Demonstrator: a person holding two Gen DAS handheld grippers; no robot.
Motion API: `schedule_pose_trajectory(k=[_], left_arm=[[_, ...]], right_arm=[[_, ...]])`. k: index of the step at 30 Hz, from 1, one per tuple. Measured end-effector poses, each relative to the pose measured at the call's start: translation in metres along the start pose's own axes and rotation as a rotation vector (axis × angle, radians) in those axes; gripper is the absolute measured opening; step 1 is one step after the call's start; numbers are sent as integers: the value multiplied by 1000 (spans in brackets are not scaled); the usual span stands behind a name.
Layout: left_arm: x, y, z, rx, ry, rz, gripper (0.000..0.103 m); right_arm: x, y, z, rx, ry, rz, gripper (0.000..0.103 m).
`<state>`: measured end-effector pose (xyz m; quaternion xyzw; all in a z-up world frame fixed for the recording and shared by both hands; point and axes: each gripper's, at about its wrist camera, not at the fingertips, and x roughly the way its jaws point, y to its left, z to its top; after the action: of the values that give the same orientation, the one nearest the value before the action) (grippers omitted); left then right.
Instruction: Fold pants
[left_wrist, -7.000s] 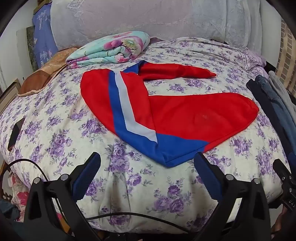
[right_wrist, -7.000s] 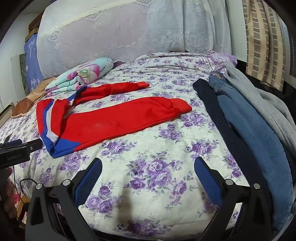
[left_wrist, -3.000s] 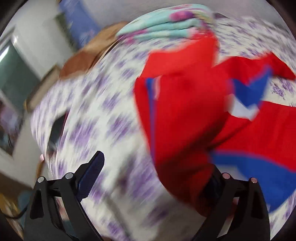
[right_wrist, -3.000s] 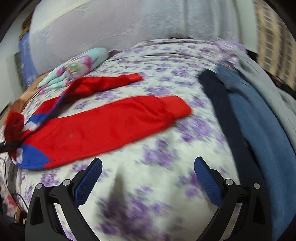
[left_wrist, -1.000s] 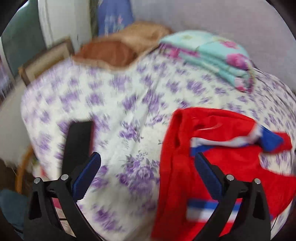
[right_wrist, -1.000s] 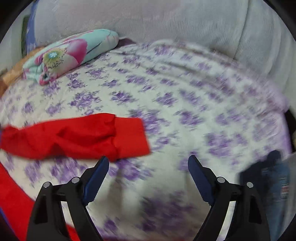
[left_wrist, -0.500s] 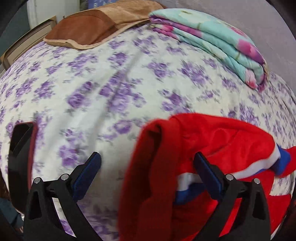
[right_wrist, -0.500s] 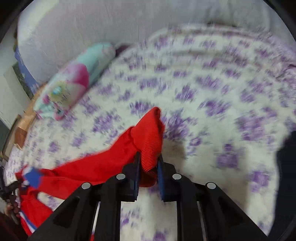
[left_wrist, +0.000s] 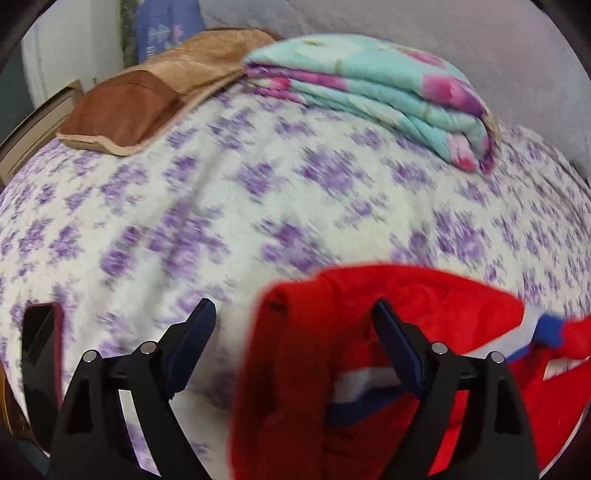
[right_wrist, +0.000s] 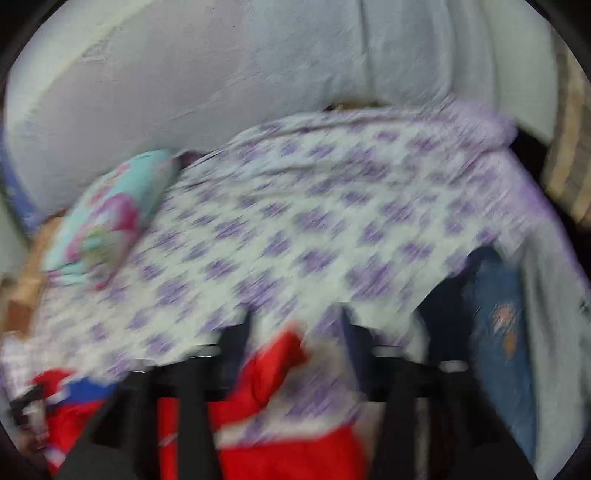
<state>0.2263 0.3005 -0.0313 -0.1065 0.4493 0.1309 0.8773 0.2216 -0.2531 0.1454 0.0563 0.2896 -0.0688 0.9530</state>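
Red pants (left_wrist: 424, 306) with a blue and white side stripe lie bunched on the purple-flowered bed sheet (left_wrist: 184, 221). My left gripper (left_wrist: 295, 321) hovers over their folded red edge. Its jaws are closing, the cloth lies between them, and the left finger (left_wrist: 199, 325) stands clear of it. In the blurred right wrist view the red leg end (right_wrist: 277, 362) hangs between the fingers of my right gripper (right_wrist: 295, 332). Its jaws are opening and stand apart from the cloth. More of the pants (right_wrist: 74, 406) shows at the lower left.
A folded turquoise flowered blanket (left_wrist: 369, 85) and a brown cushion (left_wrist: 147, 99) lie at the bed's far side. A black flat object (left_wrist: 40, 343) sits at the left edge. Blue jeans (right_wrist: 495, 332) and a grey garment (right_wrist: 554, 295) lie on the right side.
The left gripper has closed in on the pants' folded edge and its jaws have narrowed. The right gripper shut on the leg end, lifted it, and its jaws have parted again.
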Motion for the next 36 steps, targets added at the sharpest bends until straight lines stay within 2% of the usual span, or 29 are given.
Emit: schedule_pose_trajectory(k=[1,3,7,9,11,14,15,16,17,18,19,20,23,25,26,28,29,32,34,35,36], left_arm=[[-5,9,1,-23,-4,-7,85],[-10,21,-1,-29,-8,4,86],[-7,34,-4,3,9,35,89],[2,37,-2,12,42,14,90],[16,28,-2,45,83,-24,90],[30,6,-7,100,103,-40,91],[32,-1,-8,114,99,-38,90],[33,-8,-9,131,93,-31,90],[34,-15,-9,144,93,-42,88],[34,-19,-10,153,94,-52,78],[32,-23,-10,162,86,-51,71],[30,-26,-11,165,81,-52,68],[24,-21,-9,136,67,-52,55],[20,-14,-5,93,52,-64,53],[16,-11,-4,75,41,-70,53],[9,-13,-6,96,26,-73,53],[5,-17,-8,127,20,-75,53],[2,-23,-10,180,27,-86,55],[6,-23,-8,187,35,-84,60],[10,-23,-6,180,45,-88,62],[14,-23,-5,172,58,-102,68]], right_arm=[[11,-5,2,1,-6,-23,71],[31,-13,-3,-10,48,12,71],[40,-17,-31,-118,70,28,70],[41,-26,-45,-137,93,39,70],[42,-32,-55,-127,138,81,70],[58,-40,-71,-40,262,209,67],[68,-41,-75,-12,295,233,48],[75,-38,-77,2,321,255,34],[79,-36,-77,15,335,289,8],[81,-34,-76,34,338,331,7],[79,-31,-69,45,303,334,3],[77,-29,-61,44,268,328,0],[77,-29,-29,92,169,271,0],[87,-29,-10,101,150,181,5],[92,-24,-4,64,159,149,6],[101,-14,-1,-15,222,159,47],[102,-11,-2,-56,243,164,73],[106,-1,-10,-200,263,134,75],[120,-5,-17,-222,332,160,75],[127,-6,-19,-229,366,176,70],[136,-3,-25,-252,415,189,44]])
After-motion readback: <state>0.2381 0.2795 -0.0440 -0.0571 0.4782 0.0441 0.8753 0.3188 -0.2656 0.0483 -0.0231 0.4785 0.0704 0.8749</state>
